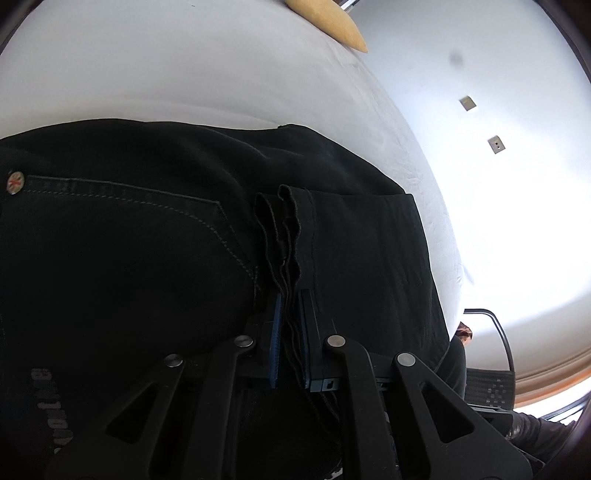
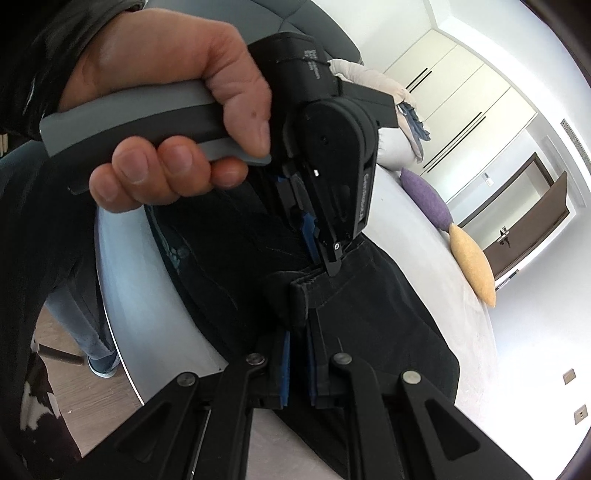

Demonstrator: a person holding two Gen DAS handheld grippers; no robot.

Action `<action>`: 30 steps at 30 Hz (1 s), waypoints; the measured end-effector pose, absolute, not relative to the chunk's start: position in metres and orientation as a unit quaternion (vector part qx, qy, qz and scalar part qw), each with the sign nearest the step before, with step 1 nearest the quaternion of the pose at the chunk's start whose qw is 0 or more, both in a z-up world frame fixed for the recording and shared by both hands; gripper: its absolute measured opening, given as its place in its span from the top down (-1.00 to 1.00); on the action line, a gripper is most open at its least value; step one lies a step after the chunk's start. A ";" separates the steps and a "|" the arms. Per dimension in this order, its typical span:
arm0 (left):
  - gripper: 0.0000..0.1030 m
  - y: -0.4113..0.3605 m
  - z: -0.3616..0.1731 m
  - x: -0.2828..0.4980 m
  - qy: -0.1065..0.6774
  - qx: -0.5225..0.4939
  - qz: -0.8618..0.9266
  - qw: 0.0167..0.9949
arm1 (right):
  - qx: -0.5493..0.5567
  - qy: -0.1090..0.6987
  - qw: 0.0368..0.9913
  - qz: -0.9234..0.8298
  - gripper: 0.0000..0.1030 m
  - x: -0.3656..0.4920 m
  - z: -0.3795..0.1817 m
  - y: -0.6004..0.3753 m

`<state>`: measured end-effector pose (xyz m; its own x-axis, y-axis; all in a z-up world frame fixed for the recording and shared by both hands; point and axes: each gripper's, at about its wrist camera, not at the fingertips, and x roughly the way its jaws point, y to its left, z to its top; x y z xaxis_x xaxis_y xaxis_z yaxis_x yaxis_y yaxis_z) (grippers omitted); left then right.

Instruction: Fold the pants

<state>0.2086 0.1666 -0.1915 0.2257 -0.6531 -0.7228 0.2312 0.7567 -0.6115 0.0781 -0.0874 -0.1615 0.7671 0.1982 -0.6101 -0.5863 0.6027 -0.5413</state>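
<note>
Black pants (image 1: 129, 240) lie on a white bed (image 1: 221, 74), a back pocket and a metal rivet (image 1: 15, 181) showing at the left. My left gripper (image 1: 291, 299) is shut on several stacked hem layers (image 1: 284, 229) that stand up between its blue pads (image 1: 276, 332). In the right wrist view my right gripper (image 2: 299, 339) is shut on the same bundle of pants (image 2: 369, 325) edges. Just beyond it, the left gripper (image 2: 325, 258) bites that edge too, held by a hand (image 2: 166, 110).
A yellow pillow (image 1: 328, 22) lies at the far end of the bed. Purple pillow (image 2: 424, 195) and yellow pillow (image 2: 471, 262) line the far side. The bed's near edge (image 2: 122, 295) drops to a wood floor, where a person's leg (image 2: 85, 325) stands. Wardrobe doors (image 2: 443, 92) are behind.
</note>
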 end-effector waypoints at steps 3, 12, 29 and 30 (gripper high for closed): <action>0.84 0.169 -0.190 0.208 0.550 -0.192 -0.289 0.760 | -0.386 0.253 0.857 0.230 0.83 0.076 -0.163 -0.084; 0.84 0.154 -0.190 0.209 0.552 -0.182 -0.283 0.763 | -0.358 0.282 0.857 0.242 0.57 0.078 -0.173 -0.094; 0.84 0.107 -0.172 0.188 0.531 -0.014 -0.231 0.815 | 0.162 0.452 0.813 0.330 0.39 0.204 -0.122 -0.306; 0.84 0.101 -0.171 0.185 0.527 0.006 -0.224 0.820 | 0.186 0.466 0.799 0.331 0.39 0.219 -0.128 -0.315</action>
<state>0.1853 0.1006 -0.1708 0.3444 -0.3609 -0.8667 0.3739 0.8995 -0.2260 0.2187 -0.3153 -0.1283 0.3459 0.7022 -0.6223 -0.3554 0.7118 0.6058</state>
